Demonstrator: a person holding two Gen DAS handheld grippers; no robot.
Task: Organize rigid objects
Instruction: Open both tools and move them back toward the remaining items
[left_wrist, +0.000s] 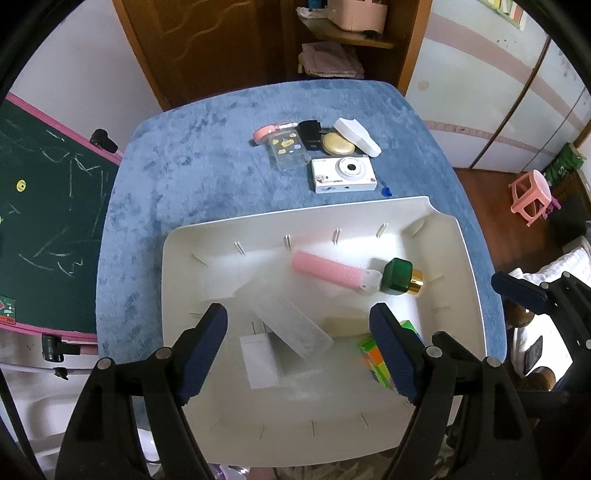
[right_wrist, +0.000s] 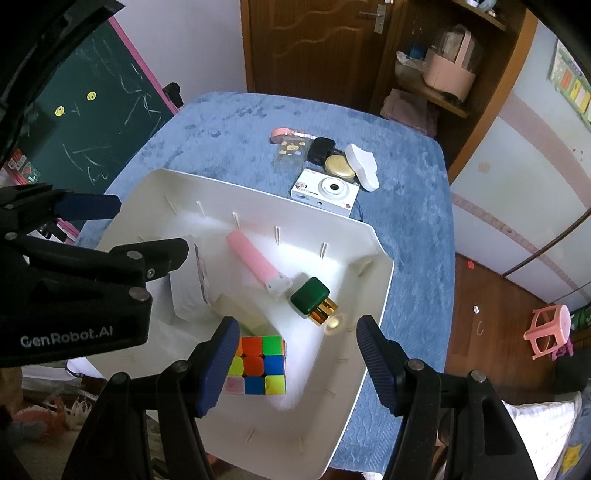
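Observation:
A white bin (left_wrist: 454, 236) (right_wrist: 373, 240) sits on the blue table. In it lie a pink tube (left_wrist: 328, 271) (right_wrist: 251, 258), a green-capped gold bottle (left_wrist: 400, 277) (right_wrist: 312, 297), a clear plastic box (left_wrist: 295, 325), a white box (left_wrist: 258, 360) (right_wrist: 184, 288) and a colour cube (right_wrist: 256, 363) (left_wrist: 376, 356). My left gripper (left_wrist: 299, 350) is open above the bin, empty. My right gripper (right_wrist: 295, 362) is open above the cube, empty. Beyond the bin lie a white camera (left_wrist: 345, 174) (right_wrist: 325, 192), a gold compact (left_wrist: 338, 144), a black item (left_wrist: 310, 133), a phone case (left_wrist: 288, 149) and a white foam piece (left_wrist: 358, 136).
A green chalkboard (left_wrist: 44, 221) (right_wrist: 92, 110) stands left of the table. A wooden door and shelf stand behind it. A pink stool (left_wrist: 532, 195) (right_wrist: 548, 328) is on the floor at right.

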